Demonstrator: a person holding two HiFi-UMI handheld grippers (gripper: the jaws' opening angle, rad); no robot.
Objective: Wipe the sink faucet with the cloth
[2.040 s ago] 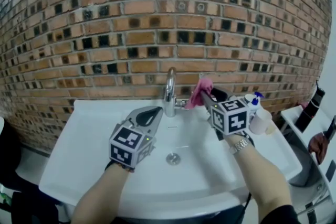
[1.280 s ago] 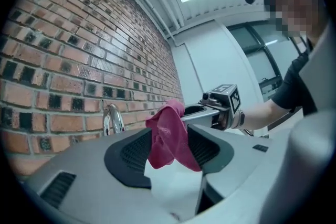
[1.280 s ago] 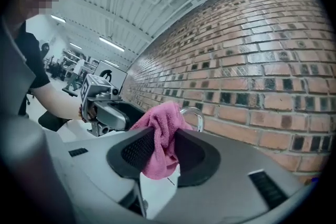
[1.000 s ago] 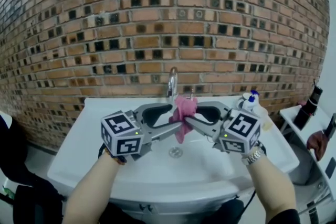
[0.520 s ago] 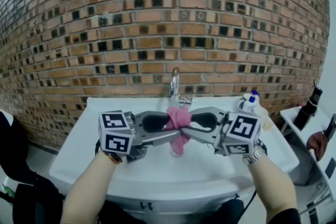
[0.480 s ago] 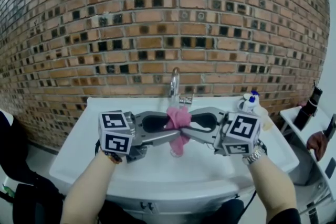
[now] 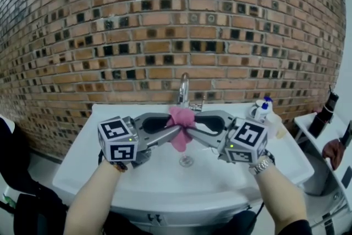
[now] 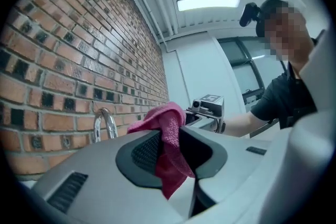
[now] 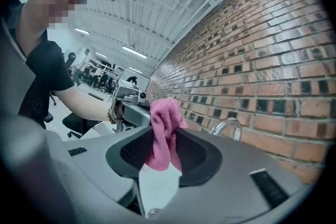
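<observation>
A pink cloth (image 7: pixel 180 125) hangs between my two grippers, which face each other tip to tip above the white sink (image 7: pixel 137 173), in front of the chrome faucet (image 7: pixel 183 88). The left gripper (image 7: pixel 175 130) has just been closing, and its pads pinch the cloth (image 8: pixel 167 113). The right gripper (image 7: pixel 190 130) has just been opening. The cloth (image 9: pixel 163 128) still lies between its jaws, with a gap showing below it. The faucet (image 8: pixel 105 123) stands behind the cloth, untouched.
A brick wall (image 7: pixel 165 19) rises right behind the sink. A spray bottle (image 7: pixel 264 107) and a small container stand on the sink's right rear corner. A dark bottle (image 7: pixel 329 110) stands on a side shelf at far right.
Two seconds ago the right gripper held the cloth at the faucet. Both grippers have since met over the basin, the left jaws have closed on the cloth, and the pair has drifted slightly left.
</observation>
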